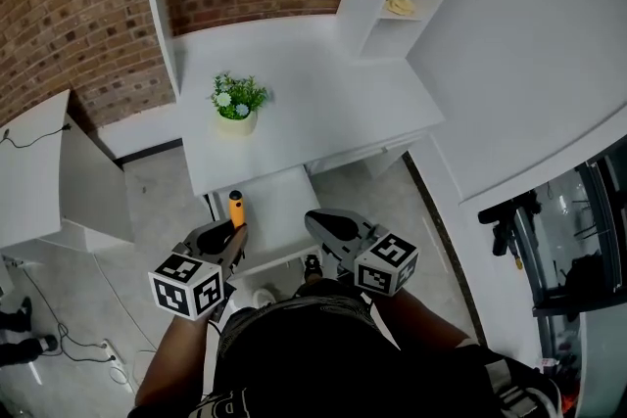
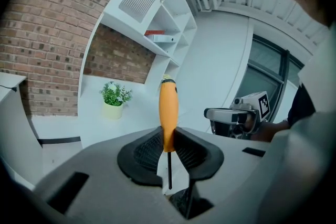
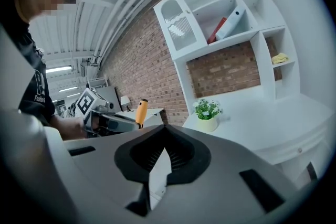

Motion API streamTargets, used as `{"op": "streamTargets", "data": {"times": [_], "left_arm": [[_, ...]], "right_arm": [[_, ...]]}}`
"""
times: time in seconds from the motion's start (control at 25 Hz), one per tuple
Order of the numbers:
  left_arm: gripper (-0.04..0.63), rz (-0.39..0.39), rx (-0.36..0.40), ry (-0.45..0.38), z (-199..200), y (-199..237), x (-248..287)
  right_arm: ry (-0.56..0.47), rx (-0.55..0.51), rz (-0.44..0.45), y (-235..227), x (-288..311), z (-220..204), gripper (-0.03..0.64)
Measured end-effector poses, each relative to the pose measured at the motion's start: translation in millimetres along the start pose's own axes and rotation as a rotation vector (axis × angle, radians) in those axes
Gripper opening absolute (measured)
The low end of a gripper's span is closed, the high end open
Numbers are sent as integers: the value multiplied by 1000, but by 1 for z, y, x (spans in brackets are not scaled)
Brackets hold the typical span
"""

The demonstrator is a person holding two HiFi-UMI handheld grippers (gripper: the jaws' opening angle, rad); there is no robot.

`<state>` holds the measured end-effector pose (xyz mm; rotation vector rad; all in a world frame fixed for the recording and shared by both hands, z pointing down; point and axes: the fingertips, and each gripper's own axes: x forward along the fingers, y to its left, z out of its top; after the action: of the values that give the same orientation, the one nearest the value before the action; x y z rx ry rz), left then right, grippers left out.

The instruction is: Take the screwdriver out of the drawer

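Orange-handled screwdriver [image 2: 168, 110] sits clamped in the left gripper [image 2: 168, 139], over the drawer [image 1: 284, 210]; right gripper [image 3: 164, 136] clenched, empty.

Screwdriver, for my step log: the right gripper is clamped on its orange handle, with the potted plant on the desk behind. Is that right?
Not quite: the left gripper is clamped on the orange handle of the screwdriver, as the left gripper view shows; the right gripper is shut on nothing. The potted plant does stand on the desk behind.

Potted plant [image 1: 236, 103] on white desk [image 1: 323, 93], brick wall [image 1: 69, 5] behind, red book [image 3: 217, 31] on shelf [image 3: 231, 41]
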<state>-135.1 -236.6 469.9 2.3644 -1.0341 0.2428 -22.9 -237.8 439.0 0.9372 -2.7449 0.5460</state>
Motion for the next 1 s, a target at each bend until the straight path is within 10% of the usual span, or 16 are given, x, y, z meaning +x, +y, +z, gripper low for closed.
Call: {"op": "streamTargets", "data": {"times": [1.0], "left_arm": [[77,93,8,-196,13,-96,-27]], "right_arm": [[-32,-53,145,18,-63,10,5]]}}
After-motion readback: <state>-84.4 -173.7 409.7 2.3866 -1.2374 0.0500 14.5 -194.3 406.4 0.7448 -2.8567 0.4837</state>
